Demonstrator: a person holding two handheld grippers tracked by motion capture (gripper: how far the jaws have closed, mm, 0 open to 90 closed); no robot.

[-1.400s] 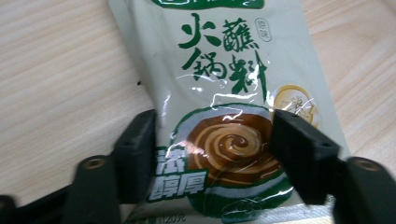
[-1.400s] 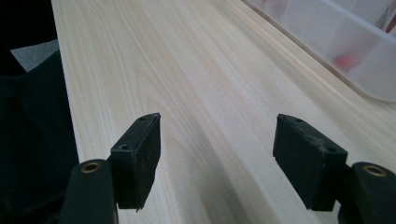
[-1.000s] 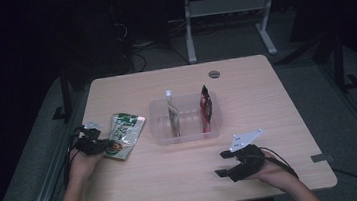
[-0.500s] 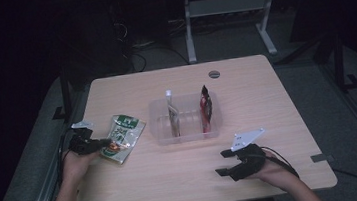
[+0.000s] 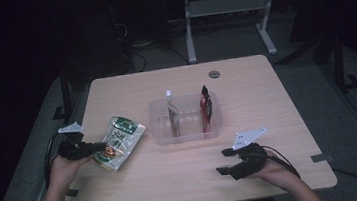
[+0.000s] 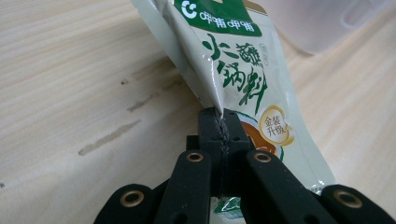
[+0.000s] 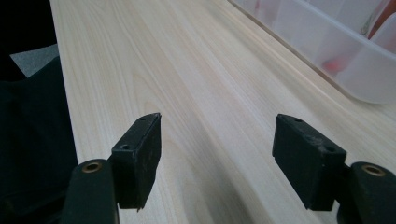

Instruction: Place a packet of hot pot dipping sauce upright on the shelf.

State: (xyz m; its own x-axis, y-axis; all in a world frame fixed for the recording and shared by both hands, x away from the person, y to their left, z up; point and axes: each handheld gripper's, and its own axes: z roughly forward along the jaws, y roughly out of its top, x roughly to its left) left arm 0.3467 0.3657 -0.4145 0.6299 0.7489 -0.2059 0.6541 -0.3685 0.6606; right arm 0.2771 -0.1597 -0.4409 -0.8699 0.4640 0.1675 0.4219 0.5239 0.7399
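Note:
A pale green snack pouch (image 5: 119, 146) with green print hangs tilted just above the table at the left, and my left gripper (image 5: 95, 148) is shut on its near edge. In the left gripper view the two pads pinch the pouch's (image 6: 243, 74) sealed seam, with my left gripper (image 6: 220, 128) closed tight on it. A clear plastic bin (image 5: 160, 132) stands mid-table with two upright packets, one silver-brown (image 5: 172, 113) and one red (image 5: 206, 108). My right gripper (image 5: 224, 161) rests low at the front right, open with nothing between its jaws (image 7: 217, 149).
The wooden table (image 5: 245, 88) has a round grommet hole (image 5: 214, 73) at the back. The bin's corner (image 7: 355, 60) lies ahead and right of the right gripper. A desk frame and cables stand on the dark floor beyond the far edge.
My left gripper closed on the pouch's edge and lifted it, so the pouch now tilts up off the table. The right gripper stayed where it was.

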